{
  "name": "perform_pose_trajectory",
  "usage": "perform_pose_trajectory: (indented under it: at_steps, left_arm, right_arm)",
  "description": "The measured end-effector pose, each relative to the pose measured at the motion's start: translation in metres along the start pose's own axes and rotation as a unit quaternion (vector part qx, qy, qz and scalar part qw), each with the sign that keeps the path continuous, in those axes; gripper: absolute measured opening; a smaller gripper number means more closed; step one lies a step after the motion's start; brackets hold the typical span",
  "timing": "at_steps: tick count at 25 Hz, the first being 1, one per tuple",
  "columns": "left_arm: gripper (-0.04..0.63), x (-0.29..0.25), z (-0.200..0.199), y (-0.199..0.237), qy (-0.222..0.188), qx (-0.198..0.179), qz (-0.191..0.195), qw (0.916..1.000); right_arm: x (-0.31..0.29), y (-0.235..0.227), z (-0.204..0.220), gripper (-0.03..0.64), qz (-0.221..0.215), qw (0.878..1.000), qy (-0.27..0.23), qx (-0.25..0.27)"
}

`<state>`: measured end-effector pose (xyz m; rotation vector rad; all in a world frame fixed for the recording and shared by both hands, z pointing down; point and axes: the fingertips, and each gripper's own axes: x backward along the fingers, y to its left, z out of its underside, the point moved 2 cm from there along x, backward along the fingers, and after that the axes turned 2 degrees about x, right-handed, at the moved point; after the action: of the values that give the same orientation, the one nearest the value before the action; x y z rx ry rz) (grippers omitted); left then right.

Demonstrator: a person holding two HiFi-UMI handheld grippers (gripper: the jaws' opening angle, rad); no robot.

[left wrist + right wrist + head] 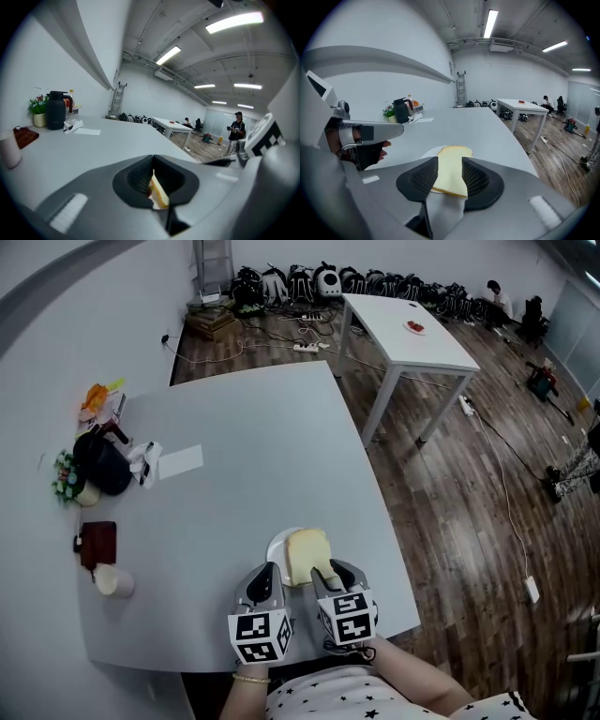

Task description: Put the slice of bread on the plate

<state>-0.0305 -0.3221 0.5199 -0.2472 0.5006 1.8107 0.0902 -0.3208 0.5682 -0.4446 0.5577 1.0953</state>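
A pale slice of bread [307,554] lies over a white plate [275,547] near the front edge of the grey table [244,446]. My right gripper [328,577] reaches onto it from the near side. In the right gripper view the slice [451,168] lies flat between the two dark pads of that gripper [450,176], which stand wide on either side of it, and the plate's rim [427,152] shows to the left. My left gripper [265,576] sits just left of the slice with its jaws together [153,180]. Only a sliver of bread [158,196] shows past them.
At the table's left edge stand a black kettle [103,465], a small plant [66,479], a sheet of paper [180,461], a dark red pad [97,542] and a white cup [112,579]. A second white table [403,329] stands beyond on the wooden floor.
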Motion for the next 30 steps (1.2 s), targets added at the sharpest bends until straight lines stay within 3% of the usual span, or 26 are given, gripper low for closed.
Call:
perform_pose_trajectory:
  at_steps: [7, 13, 30]
  left_arm:
    - [0.009, 0.006, -0.001, -0.001, -0.003, 0.0, -0.002, 1.0]
    - [0.009, 0.01, -0.001, -0.008, -0.003, -0.004, 0.0, 1.0]
    - [0.009, 0.023, -0.007, -0.015, -0.014, -0.009, 0.003, 0.9999]
  right_arm:
    - [0.007, -0.002, 0.002, 0.153, 0.002, 1.0, -0.005, -0.009]
    - [0.018, 0.0, -0.013, 0.0, -0.017, 0.999, -0.038, -0.022]
    - [0.029, 0.021, -0.023, -0.002, -0.051, 0.997, -0.05, -0.001]
